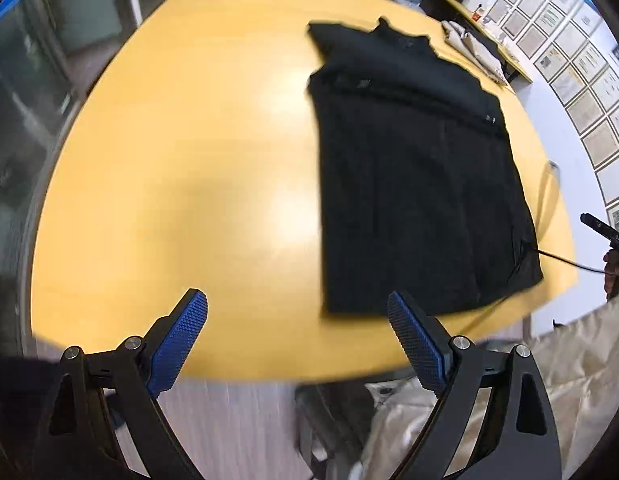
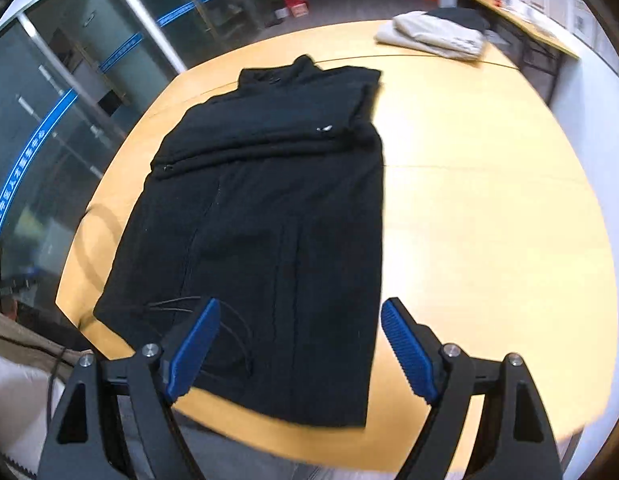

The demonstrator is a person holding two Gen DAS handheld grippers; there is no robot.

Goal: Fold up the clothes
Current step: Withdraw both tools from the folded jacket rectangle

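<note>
While black garment (image 2: 269, 208) lies flat on table (image 2: 489, 220), both hand-held grippers, left (image 1: 297, 344) and right (image 2: 299, 348), hover spread wide, empty.

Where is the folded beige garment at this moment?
The folded beige garment lies at the far right end of the yellow table in the right wrist view, beyond the black garment and apart from it.

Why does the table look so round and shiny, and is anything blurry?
Left wrist view: the fisheye lens bends the table into a curve, ceiling light glares white off it, and the black garment's edges smear. Right wrist view: same bending, softer glare, blur along the table's near edge and the folded clothes behind.
</note>
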